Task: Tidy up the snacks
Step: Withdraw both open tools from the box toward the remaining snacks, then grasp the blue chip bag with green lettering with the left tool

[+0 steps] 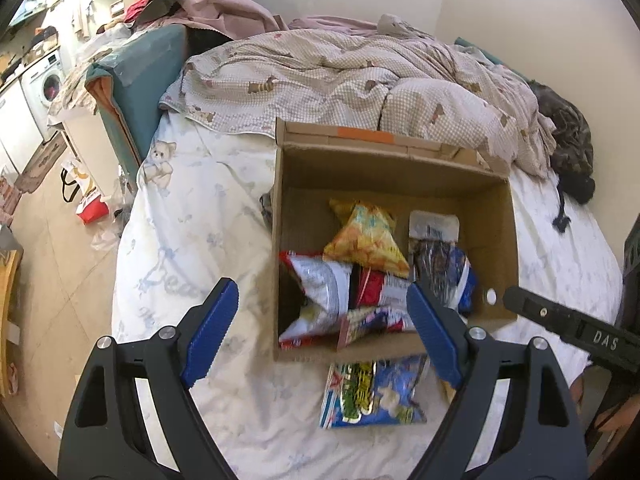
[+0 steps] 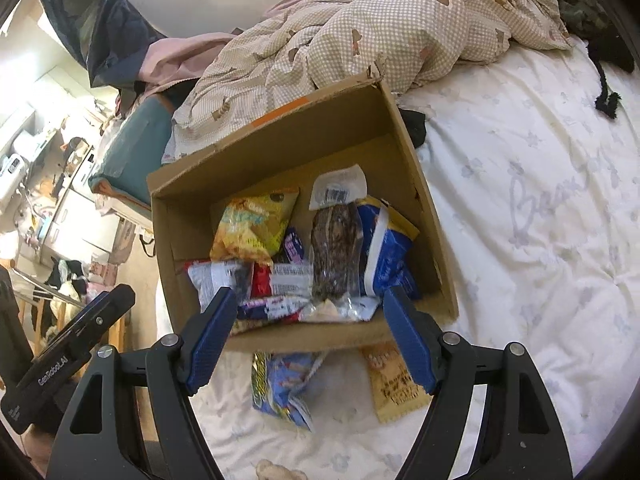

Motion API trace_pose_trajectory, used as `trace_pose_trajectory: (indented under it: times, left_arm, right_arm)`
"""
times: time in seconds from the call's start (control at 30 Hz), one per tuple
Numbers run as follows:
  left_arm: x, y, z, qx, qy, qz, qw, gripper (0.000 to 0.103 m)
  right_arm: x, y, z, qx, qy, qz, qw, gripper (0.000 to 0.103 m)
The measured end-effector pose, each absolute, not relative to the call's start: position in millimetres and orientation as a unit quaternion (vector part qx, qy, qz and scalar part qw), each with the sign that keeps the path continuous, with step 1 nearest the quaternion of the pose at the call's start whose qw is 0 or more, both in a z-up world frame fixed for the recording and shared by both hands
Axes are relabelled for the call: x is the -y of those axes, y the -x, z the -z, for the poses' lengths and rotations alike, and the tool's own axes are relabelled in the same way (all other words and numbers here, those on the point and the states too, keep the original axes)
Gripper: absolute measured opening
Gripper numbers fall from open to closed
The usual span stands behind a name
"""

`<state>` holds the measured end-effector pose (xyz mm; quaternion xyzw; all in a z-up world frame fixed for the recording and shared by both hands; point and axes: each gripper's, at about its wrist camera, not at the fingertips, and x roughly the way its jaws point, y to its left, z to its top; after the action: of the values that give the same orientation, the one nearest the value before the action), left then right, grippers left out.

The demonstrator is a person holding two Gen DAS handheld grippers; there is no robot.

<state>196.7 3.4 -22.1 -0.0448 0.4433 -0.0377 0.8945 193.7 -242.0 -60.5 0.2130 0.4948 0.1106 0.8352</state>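
An open cardboard box (image 1: 496, 216) (image 2: 180, 216) sits on the bed and holds several snack bags, among them a yellow bag (image 1: 366, 240) (image 2: 252, 224), a dark bag (image 2: 336, 256) and a white and red bag (image 1: 320, 296). A blue snack bag (image 1: 372, 392) (image 2: 280, 384) lies on the sheet in front of the box. A tan packet (image 2: 394, 380) lies beside it. My left gripper (image 1: 324, 332) is open and empty above the box's near edge. My right gripper (image 2: 310, 332) is open and empty above the same edge.
A checked duvet (image 1: 340, 72) (image 2: 380, 28) is bunched behind the box. The white bed sheet (image 1: 192, 240) (image 2: 540, 200) spreads around it. A teal cushion (image 1: 136, 80) stands at the bed's left edge. The floor (image 1: 52, 248) at left is cluttered with bags.
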Motion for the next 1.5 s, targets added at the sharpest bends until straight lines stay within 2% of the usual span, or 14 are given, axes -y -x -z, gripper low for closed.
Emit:
trace_pose_trajectory:
  times: [0.5,0.83,0.93,1.1,1.13,1.17,1.33,1.47,1.5]
  left_arm:
    - [-16.5,-153.1,47.4,-0.493,0.047,0.039,0.868,0.084]
    - [28.4,-157.4,103.7,-0.577,0.015,0.101,0.811,0.084]
    - [41.5,-162.1,117.1,-0.585,0.045,0.109,0.802,0.084]
    - [53.1,-186.1,159.0,-0.642,0.068,0.078,0.76,0.084]
    - [51.6,-190.7,166.4,-0.65,0.089,0.078,0.751,0.085]
    - [53.6,-194.1,175.2,-0.662,0.097,0.077,0.74,0.091]
    - [74.4,-191.0,192.0,-0.671,0.039,0.074,0.737,0.099]
    - [77.1,-192.5,196.1,-0.669,0.037,0.059,0.74,0.098]
    - [76.7,-192.4,197.8,-0.669,0.037,0.057,0.74,0.092]
  right_arm:
    - [261.2,-141.5,74.8,-0.52,-0.227,-0.083,0.819,0.078]
    - [288.0,-134.0,95.2,-0.547,-0.254,-0.048,0.796,0.078]
    - [291.7,-135.1,97.4,-0.549,-0.261,-0.042,0.793,0.078]
    - [296.1,-135.5,103.5,-0.556,-0.262,-0.033,0.789,0.078]
    - [296.8,-135.8,105.1,-0.558,-0.262,-0.031,0.787,0.078]
    - [297.3,-136.5,107.0,-0.559,-0.264,-0.03,0.785,0.078]
    - [296.9,-140.7,110.0,-0.562,-0.267,-0.03,0.782,0.078]
    - [291.6,-142.7,109.8,-0.564,-0.269,-0.04,0.78,0.078]
    - [289.9,-143.3,109.0,-0.564,-0.268,-0.042,0.78,0.078]
